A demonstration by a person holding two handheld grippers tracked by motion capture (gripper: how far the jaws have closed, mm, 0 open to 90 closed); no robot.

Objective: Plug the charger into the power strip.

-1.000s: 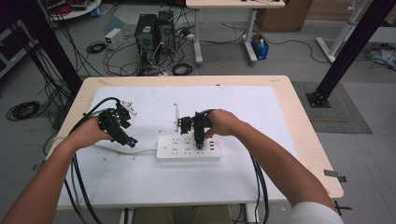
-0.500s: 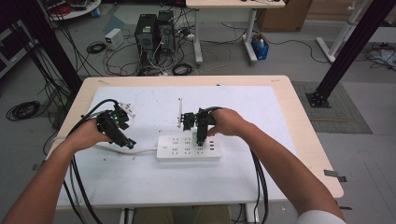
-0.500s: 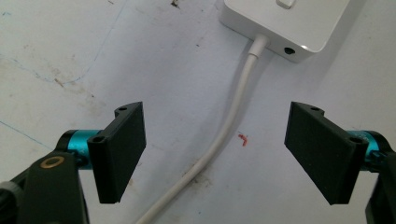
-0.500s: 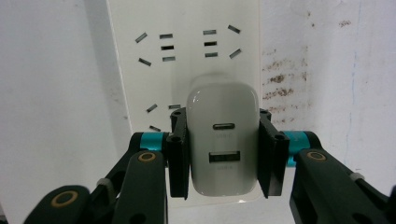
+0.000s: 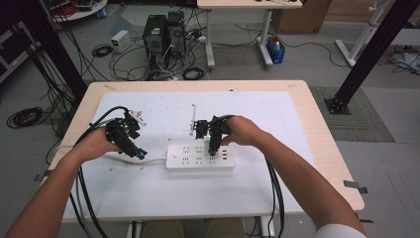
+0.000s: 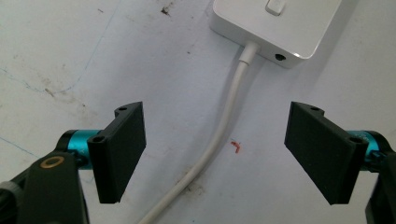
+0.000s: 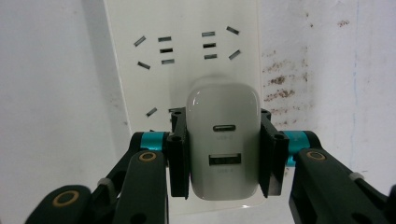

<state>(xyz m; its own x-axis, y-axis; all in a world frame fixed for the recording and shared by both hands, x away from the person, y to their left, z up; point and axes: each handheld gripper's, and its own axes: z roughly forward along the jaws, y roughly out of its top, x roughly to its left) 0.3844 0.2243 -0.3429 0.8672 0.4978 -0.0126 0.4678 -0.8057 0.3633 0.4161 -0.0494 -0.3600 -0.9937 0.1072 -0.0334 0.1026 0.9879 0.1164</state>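
Jaws of the right gripper (image 7: 224,154) are clamped on a white rounded-corner plastic charger block (image 7: 223,144) from both sides, as seen in the right gripper view; two ports are shown on its face, one oval above one rectangular. Directly behind the charger lies a white rectangular plastic power strip (image 7: 182,74), its slotted sockets visible above the block; whether the prongs are seated cannot be told. A stained white table cover (image 7: 327,70) is seen on both sides of the strip. In the left gripper view, the left gripper (image 6: 215,154) is held with jaws wide apart and nothing gripped; a white round power cord (image 6: 219,135) runs between them on the cover without being touched, up to the end of the power strip (image 6: 280,23). In the high view, the power strip (image 5: 185,158) is laid near the middle of the cover (image 5: 148,193), the right gripper (image 5: 213,146) is set over its right half, and the left gripper (image 5: 136,151) is kept left of the strip, near the cord (image 5: 153,159).
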